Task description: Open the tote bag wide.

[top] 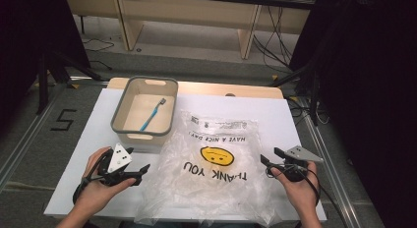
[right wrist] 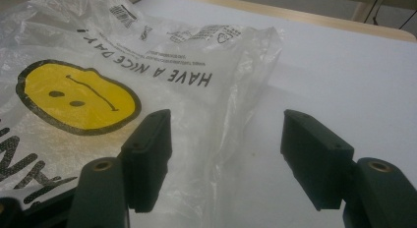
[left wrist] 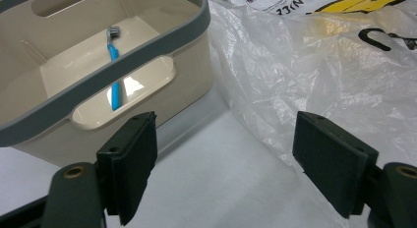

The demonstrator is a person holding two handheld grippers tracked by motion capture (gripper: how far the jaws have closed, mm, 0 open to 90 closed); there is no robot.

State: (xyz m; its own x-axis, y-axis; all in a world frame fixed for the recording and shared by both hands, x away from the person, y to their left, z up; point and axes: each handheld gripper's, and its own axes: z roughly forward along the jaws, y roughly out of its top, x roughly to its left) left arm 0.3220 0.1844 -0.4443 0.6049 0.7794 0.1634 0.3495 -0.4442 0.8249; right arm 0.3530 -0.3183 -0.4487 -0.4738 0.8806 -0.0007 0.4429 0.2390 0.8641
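Plastic bag (top: 216,169) lies flat mid-table, long axis running from near edge to far edge, print upside down from the person's side, near end overhanging the table's (top: 290,115) near edge. Left gripper (top: 140,173) just off the bag's left edge, jaws wide, empty. Right gripper (top: 269,165) at its right edge, jaws wide, empty. Beige bin (top: 169,107) near the far-left corner holds a blue toothbrush (top: 151,115).

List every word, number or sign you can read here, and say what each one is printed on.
"THANK YOU": plastic bag, black letters, upside down in the high view.
"HAVE A NICE DAY!": same bag, beyond the yellow smiley face.
"5": black tape mark on the floor left of the table.
Small print, barcode and symbols near the bag's far end: too small to read.
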